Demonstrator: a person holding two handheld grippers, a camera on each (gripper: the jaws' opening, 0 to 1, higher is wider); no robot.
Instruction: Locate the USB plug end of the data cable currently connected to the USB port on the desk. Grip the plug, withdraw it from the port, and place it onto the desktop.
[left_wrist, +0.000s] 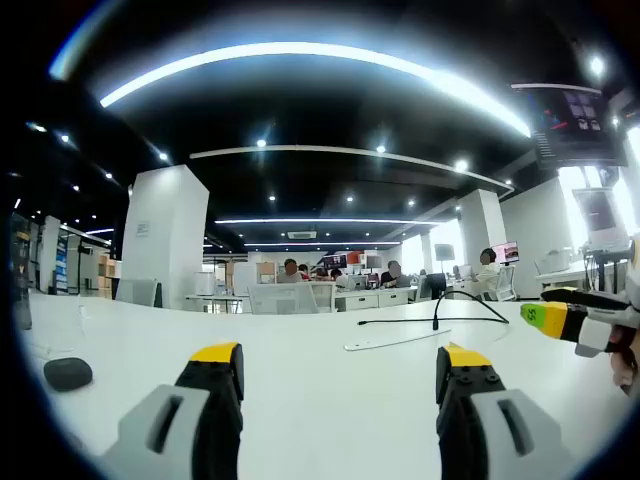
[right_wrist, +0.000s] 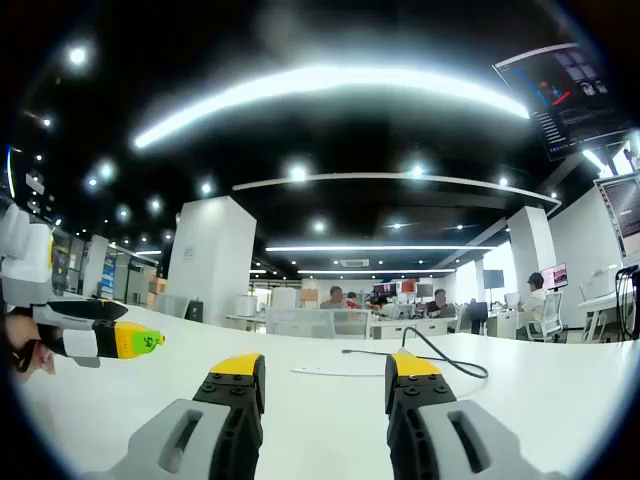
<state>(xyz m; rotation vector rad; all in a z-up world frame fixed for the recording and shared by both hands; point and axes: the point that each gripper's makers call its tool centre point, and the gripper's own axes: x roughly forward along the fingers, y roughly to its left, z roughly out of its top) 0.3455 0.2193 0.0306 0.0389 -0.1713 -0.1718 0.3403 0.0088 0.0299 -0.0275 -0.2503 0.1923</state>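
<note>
The plug's tip is too small to make out where the black cable (left_wrist: 440, 318) is standing up from the white desk (left_wrist: 320, 400), ahead of the left gripper (left_wrist: 340, 365). Both the left gripper and the right gripper (right_wrist: 325, 375) are hanging released, gripping nothing. A dark mouse (left_wrist: 68, 373) is lying to the left gripper's left.

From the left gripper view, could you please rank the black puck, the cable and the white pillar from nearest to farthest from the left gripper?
1. Black puck: on the desk, left of the left gripper.
2. Cable: farther across the desk, ahead and right, rising upright where it meets the desk.
3. White pillar: beyond the desk, back left.
</note>
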